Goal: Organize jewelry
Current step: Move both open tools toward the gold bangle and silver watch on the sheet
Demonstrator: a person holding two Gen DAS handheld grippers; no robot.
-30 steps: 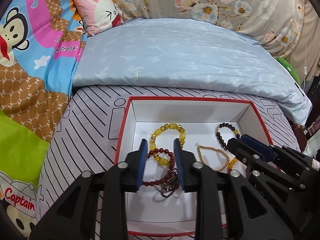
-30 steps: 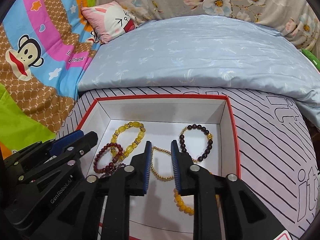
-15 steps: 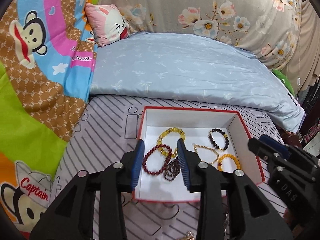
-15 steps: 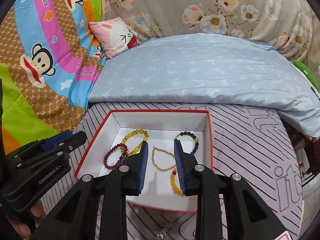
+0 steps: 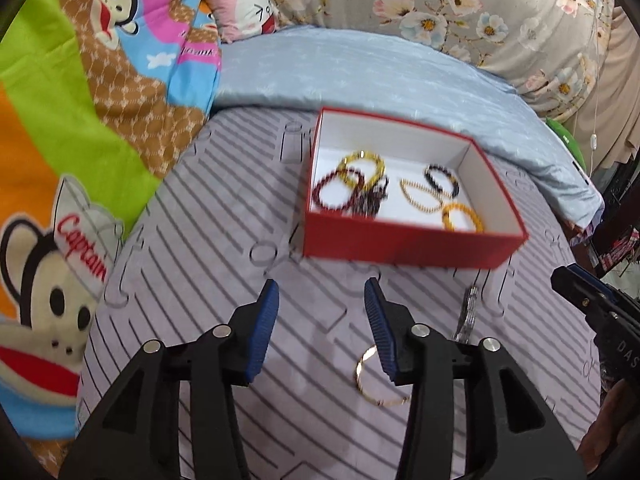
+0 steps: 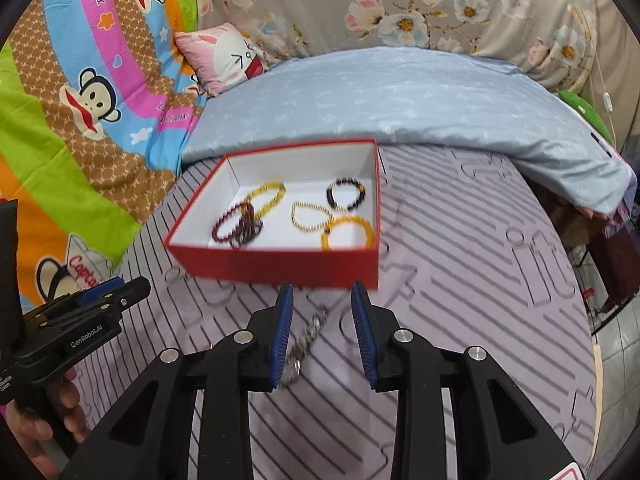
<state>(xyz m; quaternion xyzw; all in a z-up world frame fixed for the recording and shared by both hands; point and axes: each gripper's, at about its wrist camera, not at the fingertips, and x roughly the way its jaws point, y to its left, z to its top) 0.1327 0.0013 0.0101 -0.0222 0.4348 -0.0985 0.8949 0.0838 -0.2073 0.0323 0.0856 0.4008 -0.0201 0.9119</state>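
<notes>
Six bead bracelets are seen inside the red box [image 6: 276, 268] on the striped mat [image 6: 460, 280]. Nearer than the box, the left claw [image 5: 320, 300], its jaws just widened, is spread and empty beside a gold bangle [image 5: 372, 384]; the right claw [image 6: 322, 300] is spread over a silver chain [image 6: 308, 336].

Two black tongs with blue pads are held side by side, both angled downward. The left tongs [image 5: 322, 324] are seen with jaws parted, having just been opening, nothing between them. The right tongs [image 6: 322, 332] are likewise held apart and empty, while part of a hand [image 6: 38, 420] is glimpsed gripping the left handle.
</notes>
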